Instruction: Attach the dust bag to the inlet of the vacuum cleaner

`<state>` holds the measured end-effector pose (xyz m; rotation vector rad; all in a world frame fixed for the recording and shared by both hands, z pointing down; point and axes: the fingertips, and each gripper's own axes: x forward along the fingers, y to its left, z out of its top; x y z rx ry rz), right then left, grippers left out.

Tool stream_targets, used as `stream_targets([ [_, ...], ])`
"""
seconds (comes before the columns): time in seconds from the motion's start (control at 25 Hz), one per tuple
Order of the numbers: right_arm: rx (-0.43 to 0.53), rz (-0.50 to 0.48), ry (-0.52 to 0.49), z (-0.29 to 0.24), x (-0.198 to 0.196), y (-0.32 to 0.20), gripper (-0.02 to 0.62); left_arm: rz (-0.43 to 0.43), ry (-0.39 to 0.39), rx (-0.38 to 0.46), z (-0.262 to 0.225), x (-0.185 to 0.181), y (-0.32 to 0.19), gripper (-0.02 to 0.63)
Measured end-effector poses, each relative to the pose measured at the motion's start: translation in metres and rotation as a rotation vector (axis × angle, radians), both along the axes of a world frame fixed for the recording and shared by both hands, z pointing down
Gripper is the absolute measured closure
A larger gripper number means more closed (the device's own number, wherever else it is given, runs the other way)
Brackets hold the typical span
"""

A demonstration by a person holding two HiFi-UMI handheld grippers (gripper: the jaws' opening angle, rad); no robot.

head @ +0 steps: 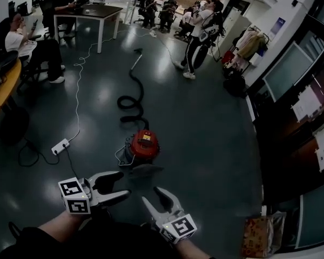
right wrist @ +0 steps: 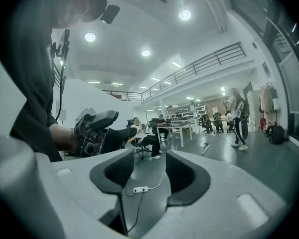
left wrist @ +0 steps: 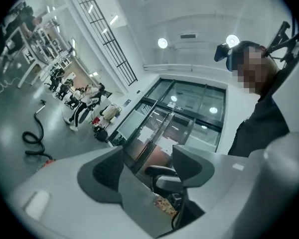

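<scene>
While both tools are held off the floor at the bottom of the head view, the count is two grippers, one red vacuum cleaner [head: 143, 144], one black hose [head: 130, 99] and one white power strip [head: 60, 146].

The left gripper [head: 124, 184] has its jaws apart with nothing between them. The right gripper [head: 151, 194] is likewise parted and empty. The vacuum cleaner stands on the dark floor [head: 205, 134] ahead of both grippers and apart from them. The hose coils away from it toward the far tables.

One grey flat piece [head: 146, 170] lies just in front of the vacuum cleaner, and I cannot tell what it is. The inlet cannot be made out, and no dust bag can be identified with certainty.

One person stands [head: 200, 31] at the far side. The seated persons are too small to count reliably. One patterned bag [head: 259, 233] at the lower right is partly cut off.
</scene>
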<state>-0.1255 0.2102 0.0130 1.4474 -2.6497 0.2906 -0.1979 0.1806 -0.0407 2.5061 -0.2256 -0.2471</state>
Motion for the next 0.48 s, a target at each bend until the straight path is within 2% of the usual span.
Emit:
stream_targets([
  [0.08, 0.032, -0.014, -0.024, -0.015, 0.005, 0.008, 0.394, -0.023, -0.036, 0.053, -0.008, 0.012, 0.011, 0.298],
  [0.32, 0.083, -0.055, -0.1, -0.038, 0.053, 0.043, 0.407, -0.088, -0.221, 0.267, -0.02, 0.071, 0.053, 0.327],
  [0.48, 0.126, -0.097, -0.141, -0.059, 0.073, 0.064, 0.467, -0.091, -0.304, 0.427, -0.026, 0.107, 0.081, 0.386],
])
